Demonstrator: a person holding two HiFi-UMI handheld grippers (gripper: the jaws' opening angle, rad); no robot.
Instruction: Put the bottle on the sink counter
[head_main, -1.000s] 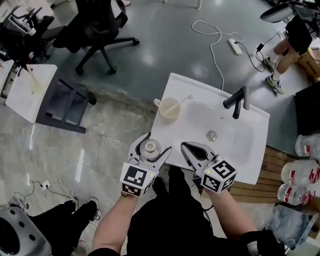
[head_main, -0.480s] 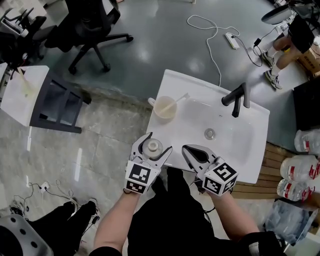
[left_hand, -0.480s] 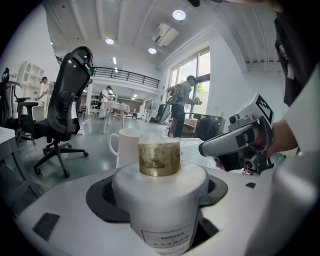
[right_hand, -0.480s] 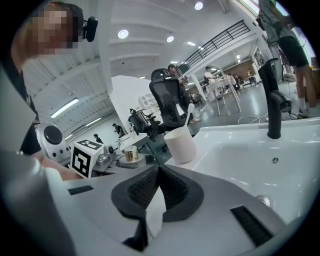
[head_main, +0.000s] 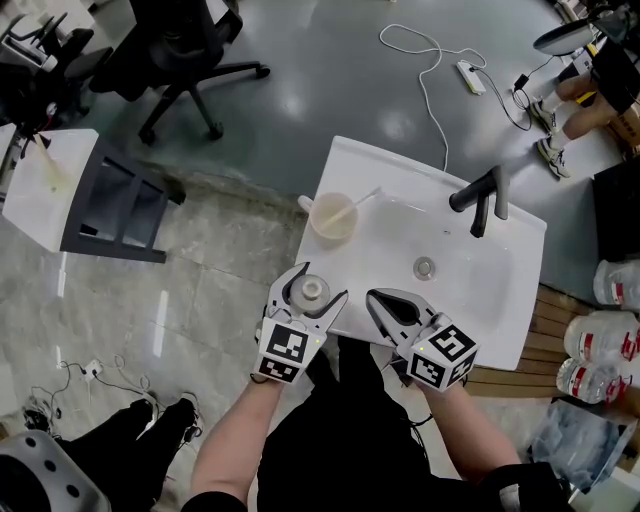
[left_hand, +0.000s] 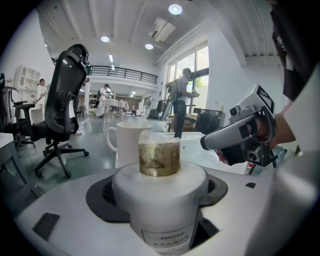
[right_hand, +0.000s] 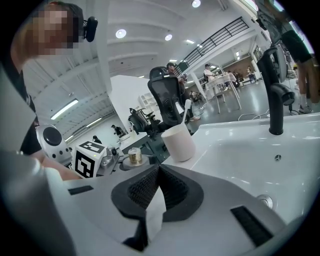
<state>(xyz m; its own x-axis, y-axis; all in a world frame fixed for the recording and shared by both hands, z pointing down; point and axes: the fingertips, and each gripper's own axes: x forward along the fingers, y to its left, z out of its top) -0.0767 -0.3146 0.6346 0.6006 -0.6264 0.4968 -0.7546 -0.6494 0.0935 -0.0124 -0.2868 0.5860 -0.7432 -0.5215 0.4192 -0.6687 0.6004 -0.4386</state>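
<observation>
Left gripper view: the two padded jaws of the left gripper (left_hand: 160, 197) are pressed against the white body of the bottle (left_hand: 160, 210), below its shoulder. The gold neck and clear cap rise free above them. The grip low on the wide body probably serves to keep the bottle upright while it is carried.

In the right gripper view, the ribbed pads (right_hand: 145, 190) of the right gripper (right_hand: 157, 187) meet with nothing between them. This gripper hangs idle over the near edge of the sink counter (head_main: 500, 340), apparently kept clear of the placing hand.

In the head view, the bottle stands in the left gripper's grasp at the near left corner of the counter, at or just off its edge. No view shows whether its base touches the surface. A white mug (head_main: 333, 216) with a stick in it stands farther back on the same left strip. The black faucet (head_main: 480, 195) is across the basin, well apart from both grippers. The corner is judged the likely resting place, since it is the nearest flat part of the rim.

Compared with the head view one second ago, the left gripper and bottle have edged slightly towards the counter corner and the mug. The grip itself looks unchanged. The right gripper keeps much the same place and the same closed jaws.
</observation>
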